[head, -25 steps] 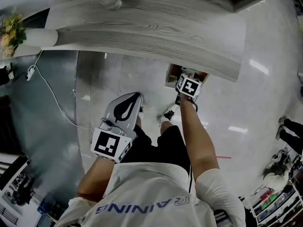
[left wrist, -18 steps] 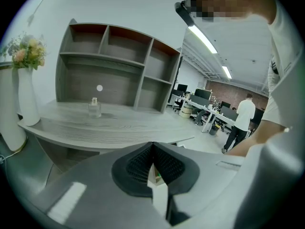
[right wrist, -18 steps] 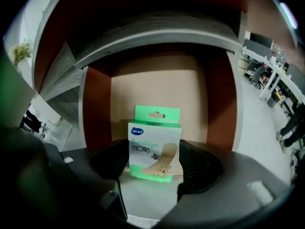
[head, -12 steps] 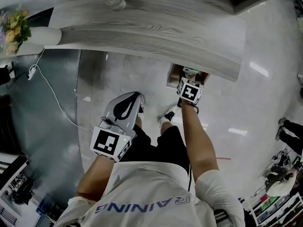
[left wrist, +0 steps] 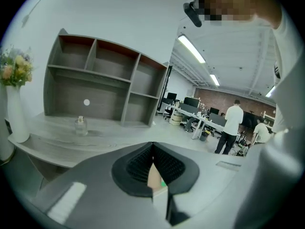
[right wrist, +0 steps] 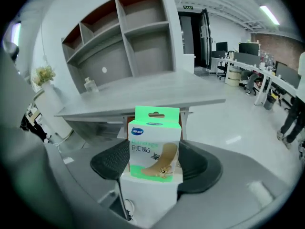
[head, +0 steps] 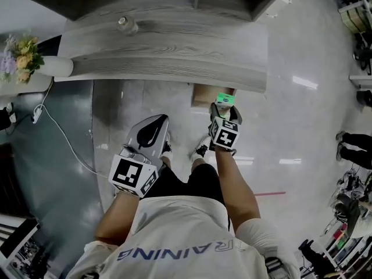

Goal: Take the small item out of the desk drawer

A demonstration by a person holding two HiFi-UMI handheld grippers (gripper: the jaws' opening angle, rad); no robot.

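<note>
A small green and white box (right wrist: 155, 144) stands upright between the black pads of my right gripper (right wrist: 155, 162), which is shut on it and holds it in the air. In the head view the box (head: 224, 99) shows just in front of the open wooden drawer (head: 204, 94) under the grey desk (head: 168, 63), with the right gripper (head: 225, 112) behind it. My left gripper (head: 160, 122) hangs low at the left, away from the drawer, jaws together (left wrist: 153, 168) and nothing in them.
On the desk stand a small glass bottle (head: 124, 23) and a shelf unit (left wrist: 105, 80). A white vase with flowers (head: 40, 65) stands left of it, and a white cable (head: 67, 135) trails on the floor. People stand at desks far off (left wrist: 233, 128).
My right gripper has drawn back from the drawer toward the person, with the green box now showing in its jaws. The left gripper has hardly moved.
</note>
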